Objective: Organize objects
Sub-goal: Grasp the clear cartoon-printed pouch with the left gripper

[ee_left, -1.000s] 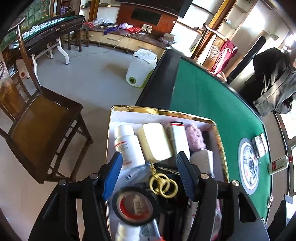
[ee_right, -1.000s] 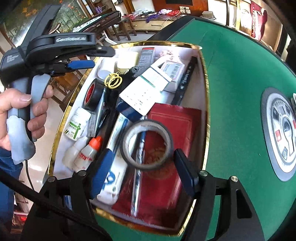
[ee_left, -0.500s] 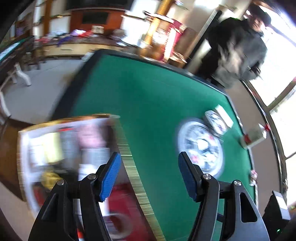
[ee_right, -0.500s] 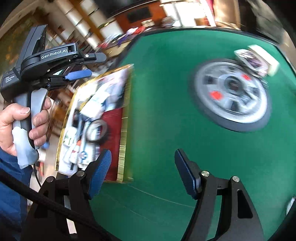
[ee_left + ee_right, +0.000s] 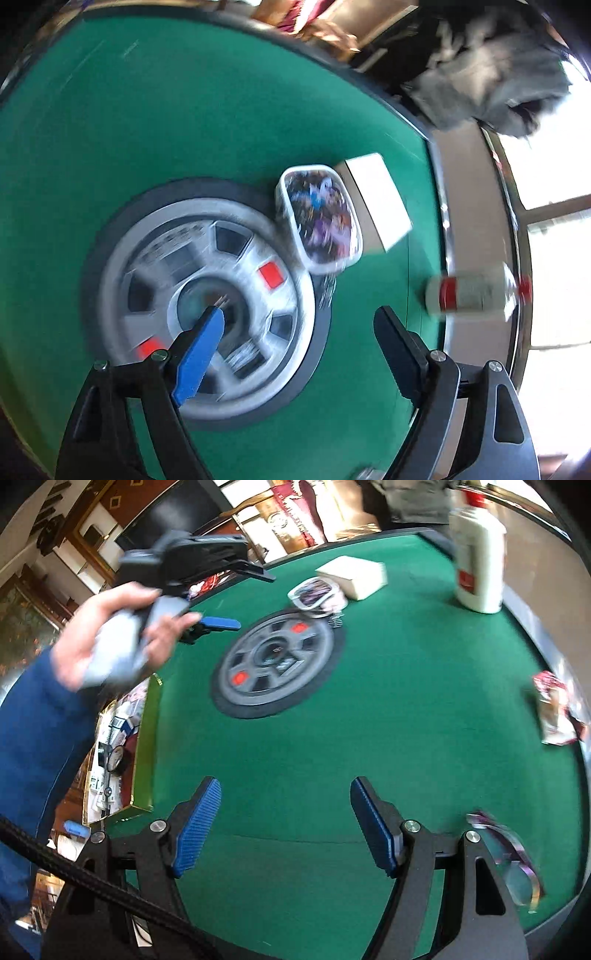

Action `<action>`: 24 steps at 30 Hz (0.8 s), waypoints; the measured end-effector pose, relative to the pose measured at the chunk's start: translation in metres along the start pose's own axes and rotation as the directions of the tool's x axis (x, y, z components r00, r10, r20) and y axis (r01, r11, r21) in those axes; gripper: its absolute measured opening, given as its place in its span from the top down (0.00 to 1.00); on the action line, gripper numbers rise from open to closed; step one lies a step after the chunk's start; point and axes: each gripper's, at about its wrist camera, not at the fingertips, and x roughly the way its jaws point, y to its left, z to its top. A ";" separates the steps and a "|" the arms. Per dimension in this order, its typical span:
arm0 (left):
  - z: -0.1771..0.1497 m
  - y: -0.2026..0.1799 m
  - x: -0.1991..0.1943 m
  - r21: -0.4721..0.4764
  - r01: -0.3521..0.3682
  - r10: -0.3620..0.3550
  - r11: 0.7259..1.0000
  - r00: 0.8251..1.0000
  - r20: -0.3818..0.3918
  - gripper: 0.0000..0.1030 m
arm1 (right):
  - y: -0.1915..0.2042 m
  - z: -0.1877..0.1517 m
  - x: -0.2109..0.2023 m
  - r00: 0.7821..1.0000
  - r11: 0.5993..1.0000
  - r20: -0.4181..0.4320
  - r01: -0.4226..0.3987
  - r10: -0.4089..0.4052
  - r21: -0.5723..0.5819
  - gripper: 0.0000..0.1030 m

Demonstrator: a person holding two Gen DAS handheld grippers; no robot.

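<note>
My left gripper is open and empty, hovering over the grey round centre panel of the green table. Beyond it lie a clear lidded tub of small colourful items, a white box and a white bottle with a red label. My right gripper is open and empty above bare green felt. The right wrist view shows the left gripper in a hand, the tub, box and bottle, and the gold-rimmed box of sorted items at the left.
A crumpled red-and-white packet lies at the table's right edge. A shiny foil wrapper lies near my right finger. A person in dark clothes stands beyond the table's far side.
Both grippers have swung right, away from the gold-rimmed box, and now face the table's centre panel and the loose items beyond it. Both stay open.
</note>
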 end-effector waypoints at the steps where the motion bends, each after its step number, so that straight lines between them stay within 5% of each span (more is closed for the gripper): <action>1: 0.009 -0.006 0.010 -0.019 -0.026 0.026 0.999 1.000 -0.004 0.23 | -0.011 0.000 -0.006 1.000 1.000 0.003 0.003 -0.003 0.006 0.29; 12: 0.036 -0.045 0.068 -0.099 -0.185 0.189 0.978 0.981 0.030 0.22 | -0.103 0.004 -0.034 1.000 0.995 -0.001 -0.003 0.003 0.102 0.27; 19: 0.042 -0.042 0.089 -0.091 -0.333 0.340 0.939 0.938 0.073 0.20 | -0.123 0.006 -0.043 1.000 0.994 0.010 -0.016 0.015 0.110 0.27; 24: 0.035 -0.036 0.082 -0.045 -0.360 0.362 0.932 0.922 0.137 0.27 | -0.132 0.005 -0.044 1.000 0.993 0.000 -0.014 0.014 0.115 0.27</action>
